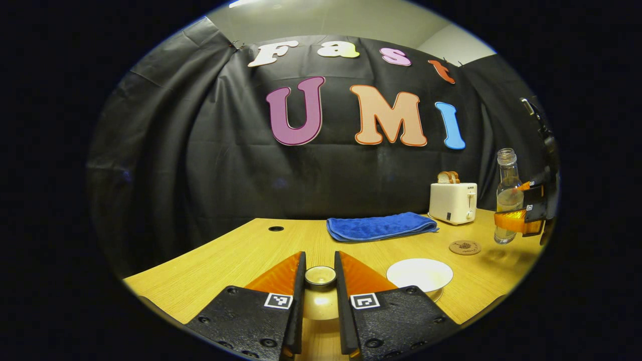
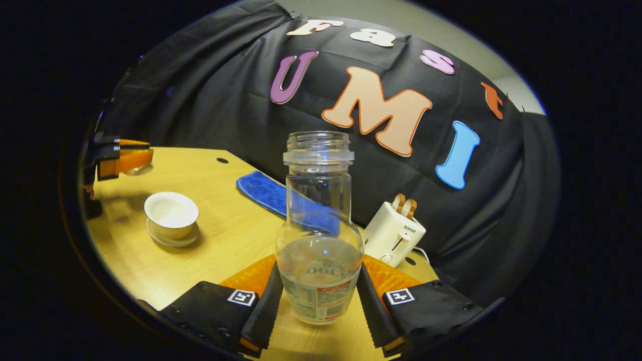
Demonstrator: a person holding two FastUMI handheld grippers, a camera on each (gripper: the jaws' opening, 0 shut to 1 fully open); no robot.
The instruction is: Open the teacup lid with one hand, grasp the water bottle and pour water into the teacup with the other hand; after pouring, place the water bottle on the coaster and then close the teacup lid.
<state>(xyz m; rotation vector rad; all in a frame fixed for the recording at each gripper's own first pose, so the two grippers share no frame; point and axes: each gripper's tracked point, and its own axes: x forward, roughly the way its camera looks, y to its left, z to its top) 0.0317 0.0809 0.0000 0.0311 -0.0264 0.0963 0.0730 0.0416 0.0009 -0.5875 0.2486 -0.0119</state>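
My left gripper (image 1: 320, 258) is shut on the knob of the teacup lid (image 1: 321, 301), which it holds in the air to the left of the cup. The white teacup (image 1: 419, 274) stands uncovered on its saucer (image 2: 173, 239). My right gripper (image 2: 319, 268) is shut on the lower body of a clear, uncapped water bottle (image 2: 319, 235) that is partly filled. From the left gripper view the bottle (image 1: 507, 195) hangs slightly above the table at the far right, just beyond the round coaster (image 1: 464, 247). The right gripper view has the left gripper (image 2: 125, 158) far left, with the lid (image 2: 138, 170) under it.
A white toaster (image 1: 453, 202) with bread in its slots stands at the back right, next to a folded blue towel (image 1: 381, 225). The wooden table (image 1: 241, 255) has a small round hole (image 1: 275, 228) near the back. Black cloth walls close the far side.
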